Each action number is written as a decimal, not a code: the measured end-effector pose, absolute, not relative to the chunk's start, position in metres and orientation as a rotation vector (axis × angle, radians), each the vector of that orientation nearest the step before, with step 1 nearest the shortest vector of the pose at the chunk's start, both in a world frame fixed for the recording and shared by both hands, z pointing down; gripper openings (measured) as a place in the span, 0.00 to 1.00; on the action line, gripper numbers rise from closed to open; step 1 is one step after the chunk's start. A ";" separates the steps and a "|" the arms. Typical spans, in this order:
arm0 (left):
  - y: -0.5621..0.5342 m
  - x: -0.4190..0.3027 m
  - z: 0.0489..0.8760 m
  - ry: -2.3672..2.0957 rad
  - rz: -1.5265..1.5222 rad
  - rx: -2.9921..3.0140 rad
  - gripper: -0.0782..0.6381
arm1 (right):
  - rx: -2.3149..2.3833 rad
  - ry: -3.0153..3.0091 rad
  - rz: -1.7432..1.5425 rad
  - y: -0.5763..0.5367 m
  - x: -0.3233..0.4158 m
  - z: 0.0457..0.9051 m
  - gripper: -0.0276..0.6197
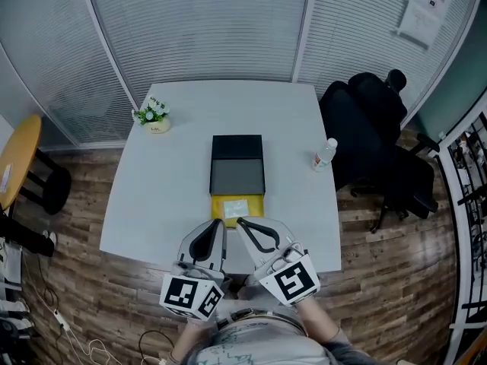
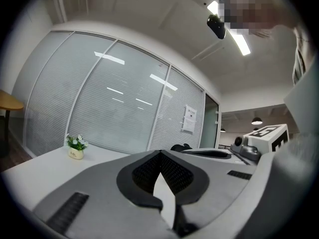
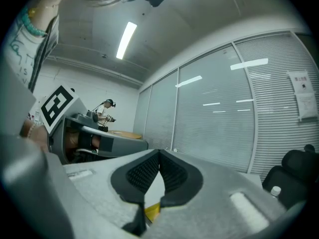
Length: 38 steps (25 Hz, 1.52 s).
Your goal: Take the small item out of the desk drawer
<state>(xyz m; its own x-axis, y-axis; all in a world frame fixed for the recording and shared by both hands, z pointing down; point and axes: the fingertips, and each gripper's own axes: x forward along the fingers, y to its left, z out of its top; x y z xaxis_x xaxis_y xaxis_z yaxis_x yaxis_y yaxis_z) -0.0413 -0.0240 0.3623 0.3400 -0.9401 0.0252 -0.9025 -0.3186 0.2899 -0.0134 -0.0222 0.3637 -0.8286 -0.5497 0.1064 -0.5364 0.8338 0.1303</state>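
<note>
Two grippers hover side by side at the near edge of the white counter (image 1: 152,196), tips aimed at the dark drawer box (image 1: 237,166) in its middle. The left gripper (image 1: 219,223) has its jaws clenched on nothing, and the right gripper (image 1: 240,222) is pressed together and empty too. The yellow drawer (image 1: 221,205) stands pulled out toward the person. The small pale item (image 1: 236,207) lies inside it, just beyond the jaw tips. A potted plant (image 1: 154,115) stands far left and a bottle (image 1: 325,154) on the right, near a black chair (image 1: 373,128).
</note>
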 end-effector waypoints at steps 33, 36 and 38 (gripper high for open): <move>-0.124 -0.108 0.368 -1.315 -0.172 2.536 0.11 | 1.165 -2.706 -0.127 -0.118 -0.093 0.367 0.05; -0.129 -0.116 0.375 -1.274 -0.168 2.554 0.11 | 1.196 -2.687 -0.125 -0.124 -0.101 0.371 0.05; -0.132 -0.118 0.382 -1.240 -0.158 2.574 0.10 | 1.223 -2.671 -0.113 -0.127 -0.103 0.375 0.05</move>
